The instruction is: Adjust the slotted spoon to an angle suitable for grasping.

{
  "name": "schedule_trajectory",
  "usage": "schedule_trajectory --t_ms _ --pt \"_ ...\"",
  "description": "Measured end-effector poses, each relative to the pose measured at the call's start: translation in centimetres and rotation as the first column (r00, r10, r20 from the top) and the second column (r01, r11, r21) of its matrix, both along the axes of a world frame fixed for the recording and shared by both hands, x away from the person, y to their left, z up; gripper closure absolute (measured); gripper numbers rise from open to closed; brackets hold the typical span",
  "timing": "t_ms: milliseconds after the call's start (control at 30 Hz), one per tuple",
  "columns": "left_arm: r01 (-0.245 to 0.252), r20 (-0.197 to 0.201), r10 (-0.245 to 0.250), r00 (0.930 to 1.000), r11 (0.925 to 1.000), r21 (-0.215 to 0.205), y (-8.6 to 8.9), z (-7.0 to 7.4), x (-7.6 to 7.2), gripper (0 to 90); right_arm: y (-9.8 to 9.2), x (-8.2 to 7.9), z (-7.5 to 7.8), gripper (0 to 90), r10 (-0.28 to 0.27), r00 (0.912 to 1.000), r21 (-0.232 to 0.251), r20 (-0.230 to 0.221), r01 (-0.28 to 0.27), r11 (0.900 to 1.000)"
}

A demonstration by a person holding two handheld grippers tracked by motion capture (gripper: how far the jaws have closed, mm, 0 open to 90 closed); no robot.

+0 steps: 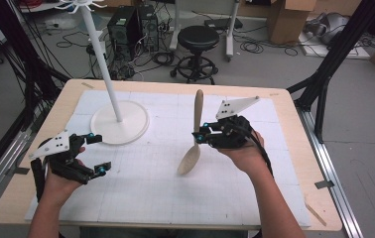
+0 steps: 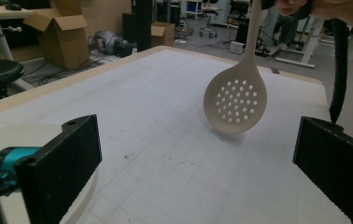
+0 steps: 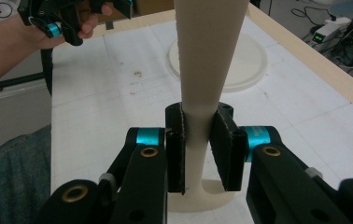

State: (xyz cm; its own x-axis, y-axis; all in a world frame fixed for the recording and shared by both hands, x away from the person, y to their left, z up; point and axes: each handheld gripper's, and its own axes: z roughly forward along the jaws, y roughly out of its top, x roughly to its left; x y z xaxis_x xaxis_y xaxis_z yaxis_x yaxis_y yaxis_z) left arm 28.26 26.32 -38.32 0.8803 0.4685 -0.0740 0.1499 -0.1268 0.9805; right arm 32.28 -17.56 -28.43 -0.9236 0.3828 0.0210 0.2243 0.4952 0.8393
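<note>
Slotted spoon [image 1: 193, 144], cream-coloured, hanging over the middle of the table [image 1: 294, 148], perforated bowl [image 2: 235, 100] down and raised off the white gridded mat [image 1: 151, 173], handle pointing up and away. Being pinched at the handle's narrow neck by the right gripper [image 3: 198, 144], both black pads pressing flat against its sides. Leaving open mat on every side of the bowl, with the widest free stretch toward the near edge. Standing well apart to the left: round white base [image 1: 120, 122] of a tall pole stand [image 1: 101, 59], near the far-left part of the mat. Hovering at the left near the base's rim: left gripper [image 1: 97, 153], jaws spread wide, holding nothing.
</note>
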Motion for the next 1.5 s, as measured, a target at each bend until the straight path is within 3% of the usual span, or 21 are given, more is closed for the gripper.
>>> schedule_trajectory --t_ms 200,367,600,733,1500 --pt "0.017 0.013 -0.017 0.9998 0.9998 0.007 -0.7 1.2 0.4 1.6 0.3 -0.3 0.1 76.6 0.037 0.9989 0.010 0.029 -0.037 0.999" --pt "0.002 -0.012 -0.001 0.9999 0.9971 0.077 -1.3 2.1 1.0 1.6 0.4 -0.4 0.2 76.6 0.050 0.9974 0.027 0.053 -0.051 0.998" --pt "0.027 -0.016 -0.027 0.9995 0.9992 0.029 -1.9 2.3 1.4 1.7 -0.1 -0.4 0.4 76.7 0.049 0.9980 0.051 0.040 -0.051 0.997" --pt "0.042 -0.024 -0.042 0.9988 0.9991 0.009 -2.1 2.5 1.8 1.6 -0.1 -0.1 0.2 76.7 0.048 0.9985 0.036 0.028 -0.049 0.998" --pt "0.078 -0.007 -0.077 0.9970 0.9968 0.020 -4.4 4.4 2.4 1.7 0.5 -0.1 -0.7 76.6 0.086 0.9960 0.043 0.022 -0.087 0.995"
